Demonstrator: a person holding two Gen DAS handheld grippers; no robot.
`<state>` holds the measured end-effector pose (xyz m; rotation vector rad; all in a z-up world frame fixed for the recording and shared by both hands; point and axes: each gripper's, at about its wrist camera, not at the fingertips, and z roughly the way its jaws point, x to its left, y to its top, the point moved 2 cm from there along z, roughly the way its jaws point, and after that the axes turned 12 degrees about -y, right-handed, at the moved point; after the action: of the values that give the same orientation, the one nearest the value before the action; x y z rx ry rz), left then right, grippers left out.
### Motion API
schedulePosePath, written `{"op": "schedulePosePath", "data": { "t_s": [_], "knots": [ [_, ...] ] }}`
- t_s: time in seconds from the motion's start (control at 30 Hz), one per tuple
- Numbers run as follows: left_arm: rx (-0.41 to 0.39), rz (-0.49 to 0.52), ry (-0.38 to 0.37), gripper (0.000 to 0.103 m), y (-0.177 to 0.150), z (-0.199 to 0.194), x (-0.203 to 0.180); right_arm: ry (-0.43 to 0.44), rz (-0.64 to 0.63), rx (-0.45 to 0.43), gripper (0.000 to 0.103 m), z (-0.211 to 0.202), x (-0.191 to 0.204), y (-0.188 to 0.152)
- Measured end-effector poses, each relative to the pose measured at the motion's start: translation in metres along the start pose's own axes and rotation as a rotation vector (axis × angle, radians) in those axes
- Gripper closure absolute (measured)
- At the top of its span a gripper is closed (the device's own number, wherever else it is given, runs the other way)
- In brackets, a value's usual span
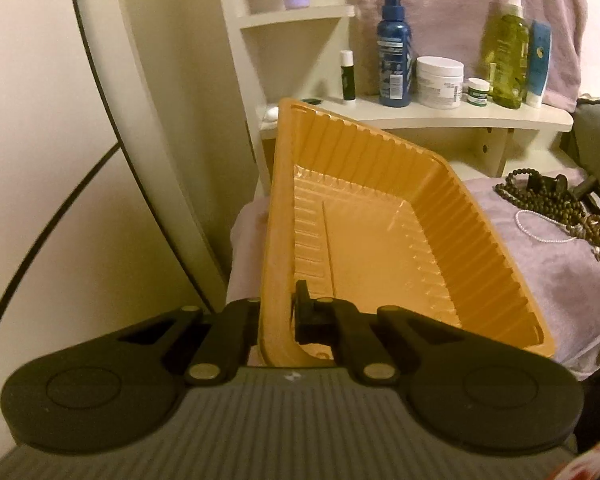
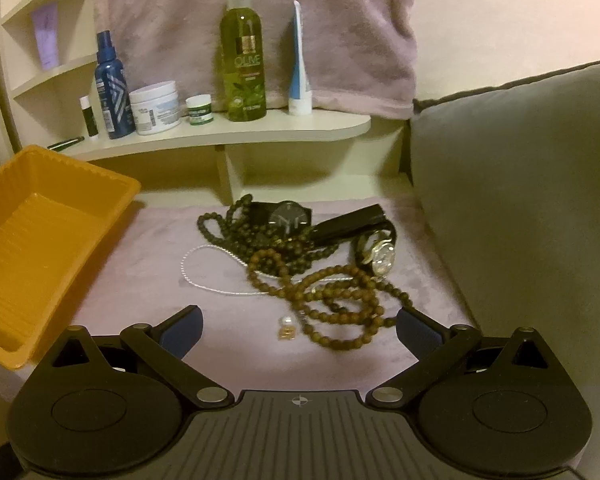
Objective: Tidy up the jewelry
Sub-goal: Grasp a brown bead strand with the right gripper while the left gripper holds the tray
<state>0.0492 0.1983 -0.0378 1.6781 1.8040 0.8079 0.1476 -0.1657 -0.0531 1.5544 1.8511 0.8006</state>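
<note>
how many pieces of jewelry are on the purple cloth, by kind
Bead strands: cannot tell, dark and brown are tangled
White pearl strand: 1
Watches: 2, black and silver
Small earring pieces: about 2
Total: 5, plus the beads

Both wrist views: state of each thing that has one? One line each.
Left gripper: shut on the orange tray's wall.
Orange tray: empty, held tilted.
Right gripper: open, holding nothing.
Bead necklaces: tangled in a pile on the cloth.
Silver watch: lying on its side.
Black watch: lying face up.
Olive spray bottle: upright, capped.
</note>
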Motion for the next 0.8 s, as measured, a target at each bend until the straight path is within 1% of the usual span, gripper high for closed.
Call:
{"op": "schedulePosePath", "data": {
  "t_s": [0.1, 0.13, 0.17, 0.2, 0.23, 0.27, 0.3, 0.33, 0.37, 0.4, 0.43, 0.47, 0.53, 0.57, 0.7, 0.8],
  "knots": [
    [0.002, 0.028, 0.024, 0.100, -0.002, -0.001, -0.012, -0.013, -0.020, -0.014, 0.001, 0.005, -0.008, -0.006],
    [0.003, 0.032, 0.031, 0.100, -0.001, -0.001, -0.014, -0.016, -0.022, -0.011, 0.002, 0.007, -0.011, -0.008],
    [0.003, 0.035, 0.036, 0.100, -0.001, -0.001, -0.015, -0.017, -0.023, -0.005, 0.010, 0.009, -0.015, -0.010],
    [0.003, 0.037, 0.041, 0.100, -0.001, -0.002, -0.016, -0.013, -0.022, 0.007, 0.016, 0.013, -0.018, -0.012],
    [0.002, 0.040, 0.045, 0.100, -0.001, -0.003, -0.018, -0.004, -0.022, 0.016, 0.025, 0.017, -0.020, -0.013],
    [0.002, 0.040, 0.049, 0.100, -0.001, -0.003, -0.019, 0.002, -0.026, 0.019, 0.029, 0.019, -0.022, -0.014],
    [0.003, 0.044, 0.053, 0.100, 0.000, -0.004, -0.020, 0.005, -0.034, 0.016, 0.030, 0.022, -0.022, -0.015],
    [0.003, 0.049, 0.057, 0.100, 0.000, -0.003, -0.021, 0.014, -0.041, 0.009, 0.034, 0.024, -0.022, -0.015],
    [0.004, 0.053, 0.059, 0.100, 0.000, -0.003, -0.022, 0.028, -0.047, 0.000, 0.042, 0.025, -0.022, -0.014],
    [0.007, 0.056, 0.060, 0.100, 0.001, -0.003, -0.022, 0.039, -0.054, -0.009, 0.045, 0.027, -0.021, -0.012],
    [0.010, 0.058, 0.061, 0.100, 0.002, -0.003, -0.023, 0.048, -0.061, -0.013, 0.051, 0.028, -0.019, -0.011],
    [0.011, 0.059, 0.062, 0.100, 0.002, -0.002, -0.024, 0.064, -0.069, -0.014, 0.060, 0.031, -0.017, -0.009],
    [0.014, 0.062, 0.064, 0.100, 0.003, -0.001, -0.024, 0.087, -0.088, -0.014, 0.071, 0.038, -0.010, -0.004],
    [0.015, 0.062, 0.064, 0.100, 0.003, -0.001, -0.024, 0.088, -0.101, -0.012, 0.073, 0.042, -0.008, -0.002],
    [0.017, 0.060, 0.065, 0.100, 0.004, 0.000, -0.024, 0.084, -0.148, 0.023, 0.073, 0.058, 0.004, 0.001],
    [0.016, 0.059, 0.064, 0.100, 0.003, 0.000, -0.024, 0.091, -0.153, 0.033, 0.075, 0.065, 0.009, 0.003]
  ]
}}
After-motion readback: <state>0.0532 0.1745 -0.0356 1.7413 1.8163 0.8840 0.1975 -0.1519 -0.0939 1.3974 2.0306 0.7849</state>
